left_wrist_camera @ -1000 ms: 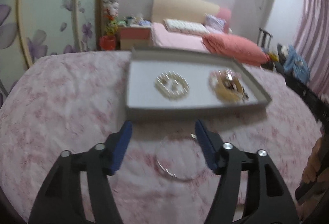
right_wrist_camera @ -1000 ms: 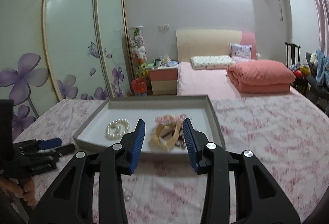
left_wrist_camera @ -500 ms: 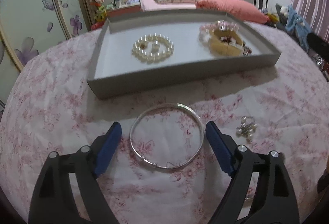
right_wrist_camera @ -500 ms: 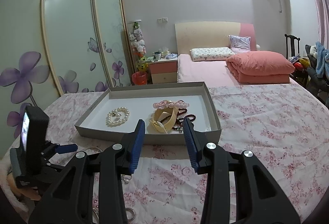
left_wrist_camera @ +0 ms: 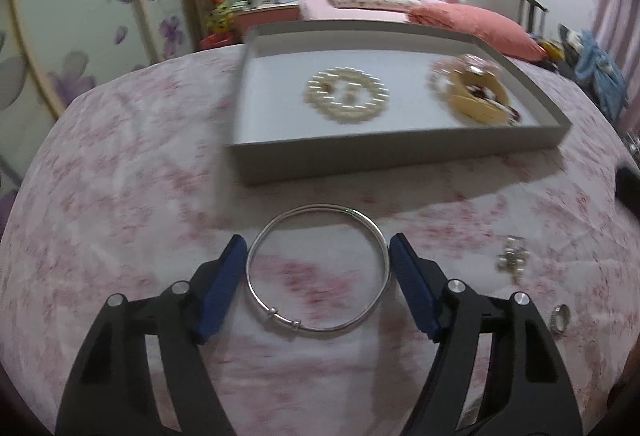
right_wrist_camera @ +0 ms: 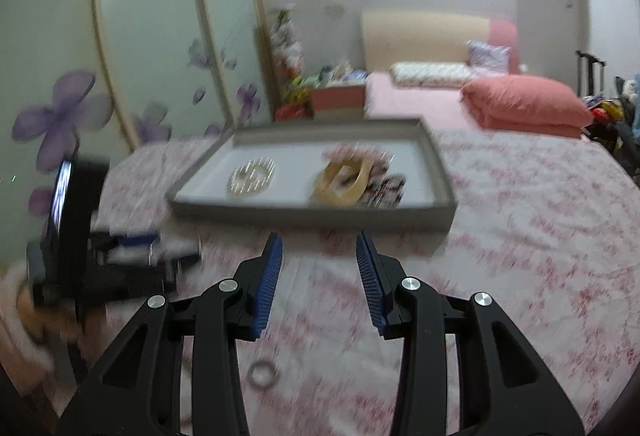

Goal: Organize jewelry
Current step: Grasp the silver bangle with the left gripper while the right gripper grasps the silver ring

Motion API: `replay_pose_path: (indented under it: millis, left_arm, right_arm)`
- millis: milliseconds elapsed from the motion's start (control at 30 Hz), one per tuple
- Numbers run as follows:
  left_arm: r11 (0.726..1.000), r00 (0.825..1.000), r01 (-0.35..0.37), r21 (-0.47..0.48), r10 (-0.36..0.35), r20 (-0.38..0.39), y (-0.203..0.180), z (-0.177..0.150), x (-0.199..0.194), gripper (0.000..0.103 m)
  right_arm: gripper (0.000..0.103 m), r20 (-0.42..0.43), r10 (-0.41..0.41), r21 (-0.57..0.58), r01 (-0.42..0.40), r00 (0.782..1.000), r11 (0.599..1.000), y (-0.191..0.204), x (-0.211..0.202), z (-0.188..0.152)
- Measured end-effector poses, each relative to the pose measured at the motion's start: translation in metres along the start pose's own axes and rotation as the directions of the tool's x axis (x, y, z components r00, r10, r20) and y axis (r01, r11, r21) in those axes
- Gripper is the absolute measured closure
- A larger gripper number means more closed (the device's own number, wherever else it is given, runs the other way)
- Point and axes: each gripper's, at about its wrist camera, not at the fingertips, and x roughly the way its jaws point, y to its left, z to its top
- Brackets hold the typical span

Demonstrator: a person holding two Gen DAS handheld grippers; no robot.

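A silver bangle [left_wrist_camera: 318,270] lies flat on the pink floral cloth. My left gripper [left_wrist_camera: 318,248] is open with its blue pads on either side of the bangle, at or very near its rim. A grey tray [left_wrist_camera: 396,158] beyond holds a pearl bracelet [left_wrist_camera: 346,94] and a beige hair clip [left_wrist_camera: 478,102]. A small bead earring [left_wrist_camera: 512,260] and a ring [left_wrist_camera: 560,318] lie to the right. My right gripper [right_wrist_camera: 319,244] is open and empty above the cloth, in front of the tray [right_wrist_camera: 312,214]. A small ring [right_wrist_camera: 262,374] lies under it.
The left gripper's body and the hand holding it show at the left of the right wrist view [right_wrist_camera: 80,256]. A bed with a folded coral duvet [right_wrist_camera: 524,108], a nightstand [right_wrist_camera: 338,100] and mirrored wardrobe doors [right_wrist_camera: 160,48] stand behind the table.
My left gripper has dropped lower and narrowed, so the bangle now sits between its pads. My right gripper has tilted down toward the cloth and moved closer to the tray.
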Motion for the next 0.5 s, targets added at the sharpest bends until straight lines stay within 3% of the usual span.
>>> replay_pose_path:
  millis: [300,500]
  left_arm:
    - [0.993,0.997,-0.058,-0.101,0.062,0.037,0.046,0.001,-0.019,0.032]
    - [0.992,0.997,-0.053,-0.112,0.058,0.049,0.053,0.001,-0.026,0.032]
  right_arm:
    - [0.073,-0.211,0.077,-0.111,-0.102,0.974,0.988,0.031,0.012,-0.038]
    - [0.075,-0.227,0.054,-0.150,-0.089,0.972,0.985,0.041,0.011,-0.043]
